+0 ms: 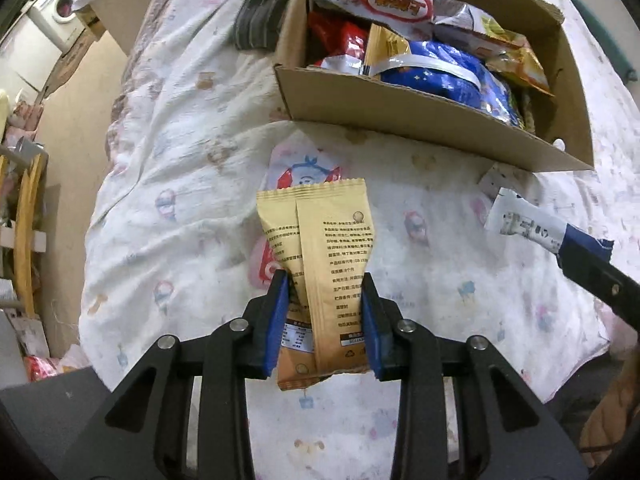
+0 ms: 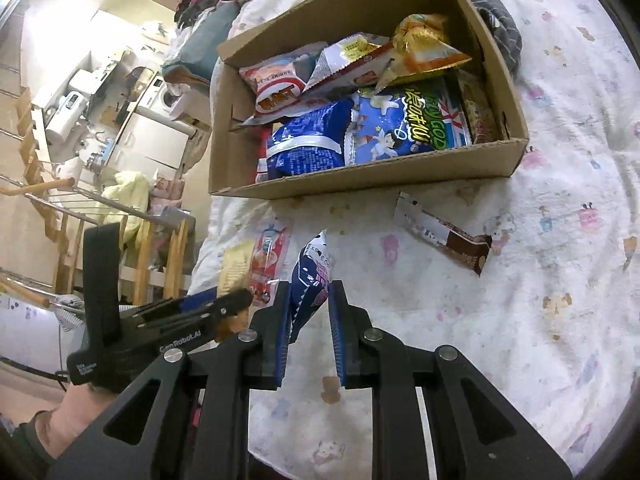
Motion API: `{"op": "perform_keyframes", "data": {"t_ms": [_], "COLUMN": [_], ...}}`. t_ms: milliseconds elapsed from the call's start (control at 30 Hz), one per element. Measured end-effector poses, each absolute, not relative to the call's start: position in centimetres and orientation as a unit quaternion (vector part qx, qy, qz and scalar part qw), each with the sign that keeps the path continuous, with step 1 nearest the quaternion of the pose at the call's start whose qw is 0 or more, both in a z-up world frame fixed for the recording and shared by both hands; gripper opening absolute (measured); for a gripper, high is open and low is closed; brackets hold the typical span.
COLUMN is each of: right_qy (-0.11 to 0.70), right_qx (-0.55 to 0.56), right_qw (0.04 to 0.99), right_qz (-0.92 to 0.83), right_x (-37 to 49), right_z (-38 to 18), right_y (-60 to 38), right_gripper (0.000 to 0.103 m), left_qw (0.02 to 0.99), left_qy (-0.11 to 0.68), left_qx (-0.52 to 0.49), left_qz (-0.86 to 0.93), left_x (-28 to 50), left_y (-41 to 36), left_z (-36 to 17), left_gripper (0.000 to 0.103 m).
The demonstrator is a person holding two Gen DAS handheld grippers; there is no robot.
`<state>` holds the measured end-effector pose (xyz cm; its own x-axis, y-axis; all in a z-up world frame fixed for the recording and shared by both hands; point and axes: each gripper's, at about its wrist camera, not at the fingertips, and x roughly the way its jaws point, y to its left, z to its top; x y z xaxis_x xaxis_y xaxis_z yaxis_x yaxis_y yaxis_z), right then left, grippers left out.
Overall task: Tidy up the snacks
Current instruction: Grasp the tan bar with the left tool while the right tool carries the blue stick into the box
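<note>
My left tongs are clenched on a tan snack packet, its printed back facing me, lifted above the bedsheet just in front of the cardboard box. My right tongs are clamped on a dark blue and white snack sachet, also held over the sheet near the box's front wall. The box sits on the bed and is packed with snack bags: a blue starry bag, a gold chip bag, and a red and white pack. A brown and white bar wrapper lies on the sheet just in front of the box. A red and white packet lies flat on the sheet beneath my left tongs.
</note>
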<state>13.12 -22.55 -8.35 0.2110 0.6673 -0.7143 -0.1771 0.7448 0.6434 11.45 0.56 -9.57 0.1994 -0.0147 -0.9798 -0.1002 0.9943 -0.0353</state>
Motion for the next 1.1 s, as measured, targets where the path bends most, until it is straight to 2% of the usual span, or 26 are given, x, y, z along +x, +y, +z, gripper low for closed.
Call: {"op": "perform_keyframes", "data": {"t_ms": [267,567,733,1000,1100], "right_qy": [0.528,0.453,0.452,0.474,0.488], "right_qx": [0.242,0.294,0.292,0.249,0.245], "right_qw": [0.762,0.8,0.805,0.808,0.803], "right_qz": [0.287,0.261,0.251,0.244,0.238], "right_x": [12.8,16.6,19.1,23.0,24.0], "right_z": [-5.7,-1.5,-1.6,-3.0,-4.4], "right_y": [-24.2,-27.9,-27.7,-26.6,-26.3], "right_gripper": [0.019,0.019,0.019,0.019,0.019], "left_qw": [0.816,0.861,0.867,0.867,0.881], "left_qy": [0.576,0.508,0.498,0.499,0.472], "left_qx": [-0.032,-0.027,-0.019,0.001,0.018], "left_qz": [0.026,0.016,0.008,-0.004,-0.002], "left_x": [10.4,15.7,18.3,21.9,22.6], "left_y": [0.3,0.4,0.2,-0.5,-0.7], "left_z": [-3.8,1.8,2.3,0.2,-0.2], "left_gripper": [0.03,0.03,0.03,0.03,0.03]}}
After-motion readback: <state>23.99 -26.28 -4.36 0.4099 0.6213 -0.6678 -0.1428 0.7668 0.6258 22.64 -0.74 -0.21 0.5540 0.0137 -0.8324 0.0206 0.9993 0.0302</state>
